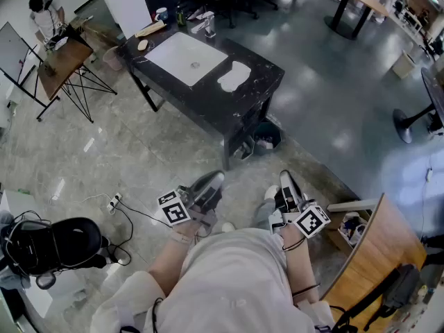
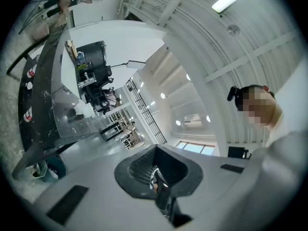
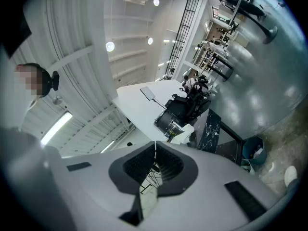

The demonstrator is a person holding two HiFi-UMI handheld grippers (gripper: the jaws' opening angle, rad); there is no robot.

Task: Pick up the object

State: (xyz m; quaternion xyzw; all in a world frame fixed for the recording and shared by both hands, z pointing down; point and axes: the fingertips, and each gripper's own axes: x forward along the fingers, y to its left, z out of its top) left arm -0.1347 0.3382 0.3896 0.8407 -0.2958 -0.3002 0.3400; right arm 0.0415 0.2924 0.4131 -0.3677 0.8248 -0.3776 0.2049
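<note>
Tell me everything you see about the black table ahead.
The black table has a dark, white-veined top like marble on black legs, standing on the grey floor. A white rectangular sheet and a white irregular piece lie on it; small items crowd its far edge. A bin stands beside one leg.

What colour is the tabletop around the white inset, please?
Black, white-veined tabletop; clearest in the head view.

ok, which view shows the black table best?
Head view: the black table is seen whole from above, with a white panel on top. The left gripper view shows the table rolled sideways, nearly edge-on. The right gripper view catches only its marbled side.
</note>
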